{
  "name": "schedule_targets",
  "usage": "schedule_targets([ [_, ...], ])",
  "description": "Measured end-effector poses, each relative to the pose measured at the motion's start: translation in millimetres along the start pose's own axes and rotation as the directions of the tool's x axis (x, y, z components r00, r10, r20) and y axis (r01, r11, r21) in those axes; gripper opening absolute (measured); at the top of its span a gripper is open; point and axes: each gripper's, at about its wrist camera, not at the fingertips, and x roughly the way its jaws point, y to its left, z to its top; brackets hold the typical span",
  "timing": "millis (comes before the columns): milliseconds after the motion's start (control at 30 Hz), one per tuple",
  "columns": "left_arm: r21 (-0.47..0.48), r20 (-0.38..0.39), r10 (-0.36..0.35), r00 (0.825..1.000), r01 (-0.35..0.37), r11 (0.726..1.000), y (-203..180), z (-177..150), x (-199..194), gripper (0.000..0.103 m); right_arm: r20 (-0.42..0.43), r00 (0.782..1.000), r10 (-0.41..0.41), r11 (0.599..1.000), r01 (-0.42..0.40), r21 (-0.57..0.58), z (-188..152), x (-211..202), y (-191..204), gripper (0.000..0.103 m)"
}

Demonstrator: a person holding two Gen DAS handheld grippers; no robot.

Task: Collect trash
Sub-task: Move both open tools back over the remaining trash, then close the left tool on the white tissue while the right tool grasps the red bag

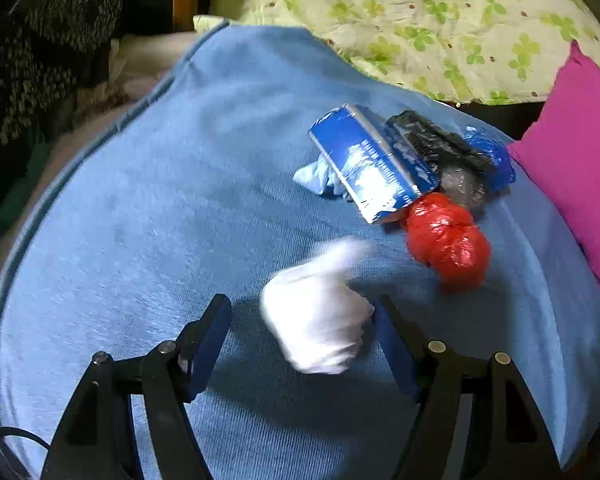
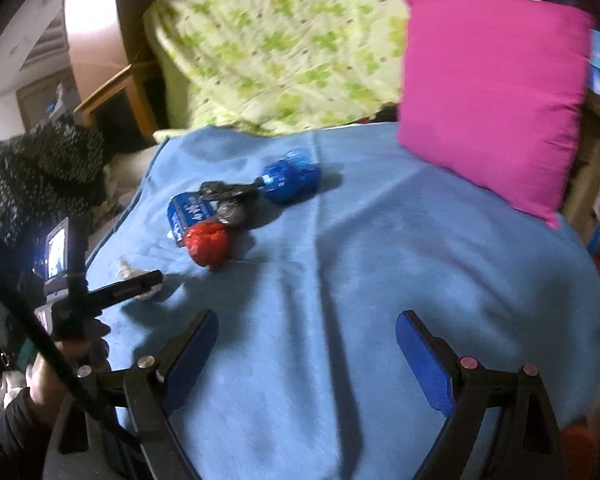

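Note:
Trash lies on a blue blanket (image 1: 140, 220). In the left wrist view a white crumpled wad (image 1: 320, 312) sits between the fingers of my open left gripper (image 1: 300, 320), close to the right finger. Beyond it lie a blue carton (image 1: 364, 164), a red plastic bundle (image 1: 448, 240), a black bag (image 1: 444, 148) and a blue bag (image 1: 492, 152). In the right wrist view my right gripper (image 2: 306, 336) is open and empty over bare blanket (image 2: 380, 260). The same pile shows far left: the carton (image 2: 188, 210), the red bundle (image 2: 208, 244), the blue bag (image 2: 292, 178). My left gripper's finger (image 2: 128, 286) reaches in there.
A pink cushion (image 2: 492, 96) rests at the blanket's right rear. A green floral quilt (image 2: 280, 40) lies behind. A dark speckled garment (image 2: 44, 172) is heaped at the left edge, beside wooden furniture (image 2: 132, 40). A pale blue scrap (image 1: 318, 178) lies by the carton.

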Motion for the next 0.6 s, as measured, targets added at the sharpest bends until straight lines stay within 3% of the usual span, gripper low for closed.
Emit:
schedule_targets([
  [33, 0.003, -0.003, 0.002, 1.000, -0.002, 1.000, -0.1, 0.1, 1.8, 0.051, -0.008, 1.000, 0.013, 1.000, -0.013, -0.018, 5.0, 11.1, 7.7, 0.093],
  [133, 0.005, 0.005, -0.007, 1.000, 0.007, 1.000, 0.3, 0.7, 0.3, 0.040, -0.027, 0.999, 0.031, 0.998, -0.032, -0.056, 15.7, 36.9, 24.9, 0.093],
  [400, -0.090, 0.072, 0.035, 0.997, -0.028, 0.996, 23.9, 9.6, -14.0, 0.038, -0.094, 0.993, 0.072, 0.987, -0.084, -0.134, 38.9, 111.2, 72.4, 0.093],
  [600, -0.132, 0.063, 0.022, 0.998, -0.014, 0.991, 32.6, 12.2, -11.3, 0.038, -0.133, 0.989, 0.064, 0.982, -0.086, -0.166, 54.4, 158.2, 100.5, 0.093],
])
